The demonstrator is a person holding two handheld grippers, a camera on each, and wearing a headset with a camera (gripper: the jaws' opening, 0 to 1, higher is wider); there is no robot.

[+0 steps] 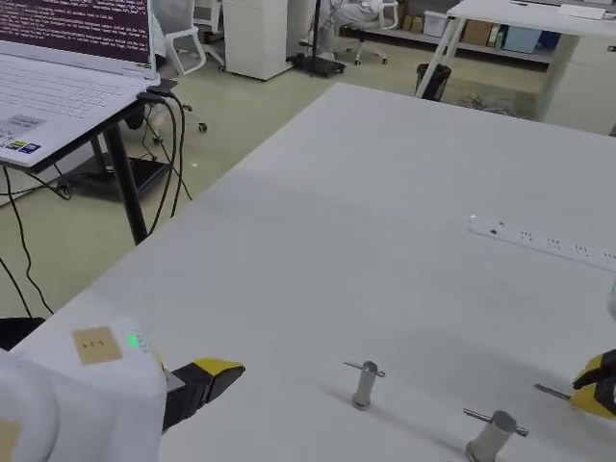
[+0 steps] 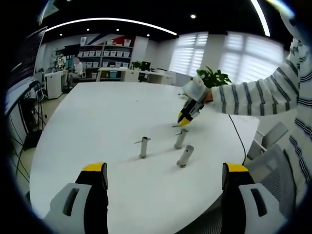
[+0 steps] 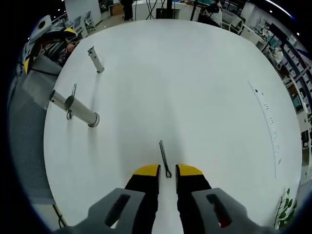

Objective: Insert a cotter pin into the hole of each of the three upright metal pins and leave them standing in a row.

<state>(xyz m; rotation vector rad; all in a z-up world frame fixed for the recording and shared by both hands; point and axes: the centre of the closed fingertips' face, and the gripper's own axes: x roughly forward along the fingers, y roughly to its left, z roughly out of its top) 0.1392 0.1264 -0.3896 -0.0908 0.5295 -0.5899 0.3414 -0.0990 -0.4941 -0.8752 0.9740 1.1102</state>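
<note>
On the white table (image 1: pixel 385 212), well to the near side of the power strip (image 1: pixel 539 239), an upright metal pin (image 1: pixel 364 383) is seen in the head view, crossed near its top by a cotter pin (image 1: pixel 364 369). A second metal pin (image 1: pixel 493 435) stands farther from the power strip and a little to the right, and it is likewise crossed by a second cotter pin (image 1: pixel 496 421). In the left gripper view, three metal pins (image 2: pixel 180 139) are shown standing close together on the table. The left gripper (image 2: pixel 165 169) is held low over the table, far to the left of the power strip and on its near side, with its jaws spread wide and nothing between them. The right gripper (image 3: pixel 167 170) is held on the near side of the power strip, well apart from it. Its jaws are drawn narrow on the looped end of a loose cotter pin (image 3: pixel 164 155), whose straight legs are pointed forward beyond the yellow tips. In the left gripper view this loose pin is seen carried clear of the table, just beyond the three metal pins. A striped sleeve (image 2: pixel 263 97) is visible behind the right gripper.
</note>
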